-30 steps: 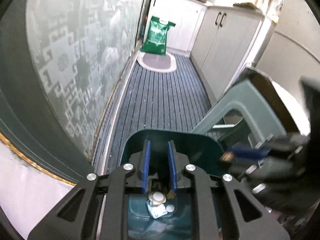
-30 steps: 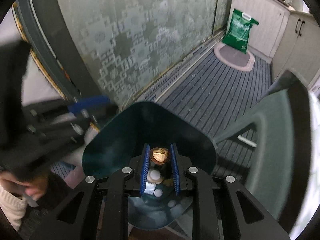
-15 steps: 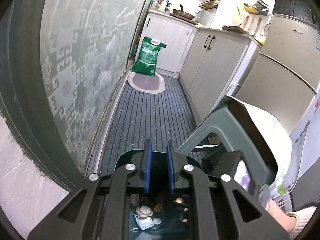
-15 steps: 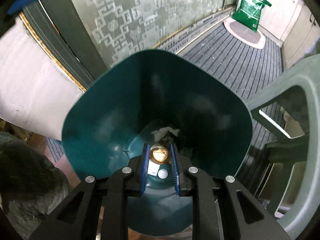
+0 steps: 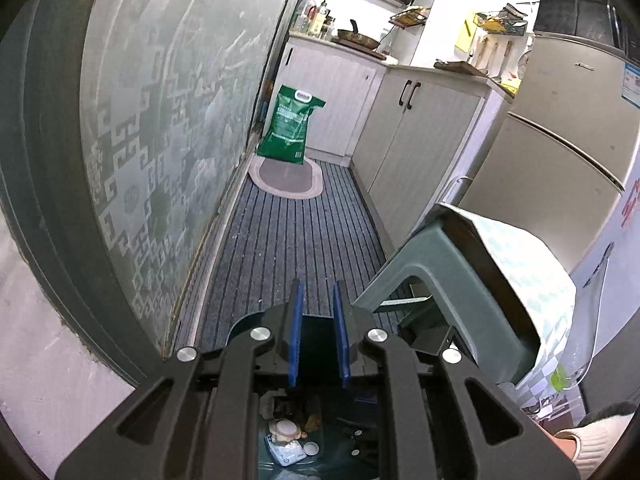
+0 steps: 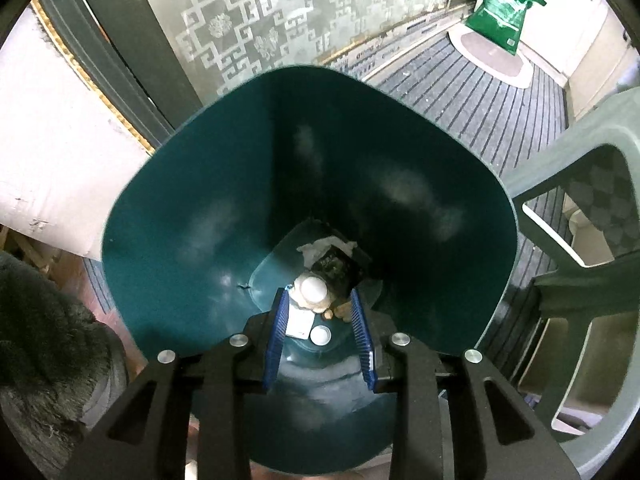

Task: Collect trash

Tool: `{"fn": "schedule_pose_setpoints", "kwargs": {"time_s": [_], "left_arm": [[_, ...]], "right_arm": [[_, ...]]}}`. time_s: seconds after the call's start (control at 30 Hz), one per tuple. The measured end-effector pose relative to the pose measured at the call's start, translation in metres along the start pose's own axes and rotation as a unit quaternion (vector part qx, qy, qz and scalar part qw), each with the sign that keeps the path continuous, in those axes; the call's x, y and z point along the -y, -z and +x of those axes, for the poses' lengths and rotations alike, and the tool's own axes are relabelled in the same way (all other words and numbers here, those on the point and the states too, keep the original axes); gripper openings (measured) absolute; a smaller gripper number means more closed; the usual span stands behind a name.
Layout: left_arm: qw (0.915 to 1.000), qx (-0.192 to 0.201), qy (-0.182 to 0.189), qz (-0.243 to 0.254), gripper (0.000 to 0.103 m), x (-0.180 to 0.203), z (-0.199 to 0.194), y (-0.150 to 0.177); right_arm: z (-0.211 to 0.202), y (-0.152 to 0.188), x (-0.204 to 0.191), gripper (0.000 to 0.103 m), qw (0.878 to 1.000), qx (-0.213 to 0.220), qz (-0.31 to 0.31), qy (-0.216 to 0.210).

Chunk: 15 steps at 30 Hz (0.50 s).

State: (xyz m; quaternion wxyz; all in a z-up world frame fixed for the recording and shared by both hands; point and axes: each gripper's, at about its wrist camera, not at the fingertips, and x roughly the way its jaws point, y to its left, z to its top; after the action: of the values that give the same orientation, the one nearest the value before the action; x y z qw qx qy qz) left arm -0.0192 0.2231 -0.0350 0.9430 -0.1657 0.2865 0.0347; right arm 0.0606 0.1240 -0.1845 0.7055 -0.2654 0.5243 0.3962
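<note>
A: Where is the dark green bin (image 6: 224, 184) located, and what is seen around it?

B: The bin is stood on the striped floor mat (image 5: 296, 240), against the frosted patterned door (image 6: 280, 20). A grey-green plastic stool (image 6: 580, 184) is set just beside the bin. Well beyond the bin, a green sack (image 5: 290, 126) is leaned upright at the base of the white cabinets (image 5: 416, 136), with an oval rug (image 5: 286, 178) laid in front of it.

A: What is held inside the bin?

B: The collected trash is seen at the bottom of the bin: a dark crumpled wrapper (image 6: 334, 268), a piece of white tissue (image 6: 320, 246), a small bottle with a white cap (image 6: 312, 290), a flat white packet (image 6: 300, 326), a round white cap (image 6: 320, 335) and a brown nut-like scrap (image 6: 340, 310).

A: How are the tongs positioned?

B: The right tongs (image 6: 320, 308) are pointed steeply down into the bin. Their jaws have just been opened and are stood apart; nothing is clamped, and the brown scrap is seen loose among the trash below. The left tongs (image 5: 318, 304) are held above the bin's rim, with the jaws drawn nearly together and nothing gripped between them.
</note>
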Motion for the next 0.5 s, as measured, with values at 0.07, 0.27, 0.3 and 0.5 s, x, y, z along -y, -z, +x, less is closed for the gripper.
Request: {"fn": "schedule_pose_setpoints", "kwargs": {"time_s": [0.07,0.27,0.3,0.5], "left_arm": [[1.0000,0.008,0.001,0.006,0.016,0.005,-0.006,-0.003],[0.9992,0.025,-0.007,0.028,0.018,0.017,-0.017,-0.009],[0.9992,0.027,-0.007,0.029,0.020,0.018,-0.018,-0.010],[0.9986,0.037,-0.010,0.036,0.027,0.027,-0.030,-0.018]], "right_arm": [[-0.007,-0.002,-0.002,0.032,1.000,0.010,0.000,-0.001],[-0.035,-0.008,-0.011,0.032,0.999,0.044,-0.005,-0.002],[-0.043,-0.009,-0.012,0.032,0.999,0.053,-0.006,-0.002],[-0.084,-0.013,-0.009,0.032,0.995,0.104,0.003,0.006]]}}
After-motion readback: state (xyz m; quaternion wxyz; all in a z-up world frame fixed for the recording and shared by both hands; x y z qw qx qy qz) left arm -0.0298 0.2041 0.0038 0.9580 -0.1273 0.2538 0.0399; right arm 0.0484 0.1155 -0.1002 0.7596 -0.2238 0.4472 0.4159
